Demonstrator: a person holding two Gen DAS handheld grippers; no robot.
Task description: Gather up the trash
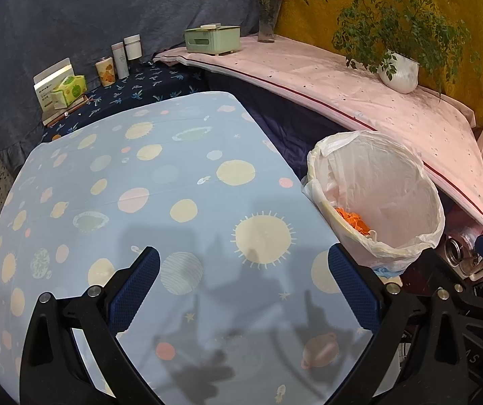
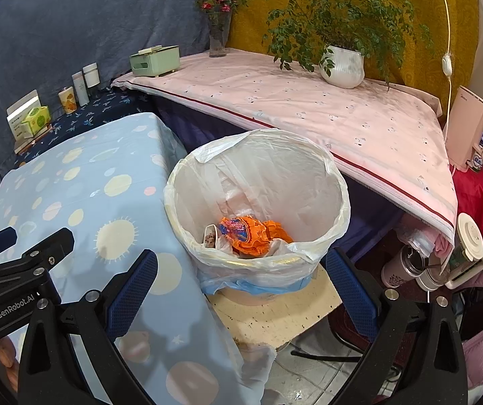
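Both my tongs were spread wide and held nothing. My left gripper (image 1: pixel 243 288) hung over the blue planet-print tablecloth (image 1: pixel 147 182), which lay bare beneath it. My right gripper (image 2: pixel 241 290) hovered just in front of the lined trash bin (image 2: pixel 337 199), standing beside the table's right edge — a crumpled orange wrapper (image 2: pixel 253 234) lay at its bottom, among paler scraps. Beyond, a potted plant (image 2: pixel 342 64) sat on the pink cloth.

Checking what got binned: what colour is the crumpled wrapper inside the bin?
Bright orange wrapper with blue and pink print, clearest in the right wrist view.
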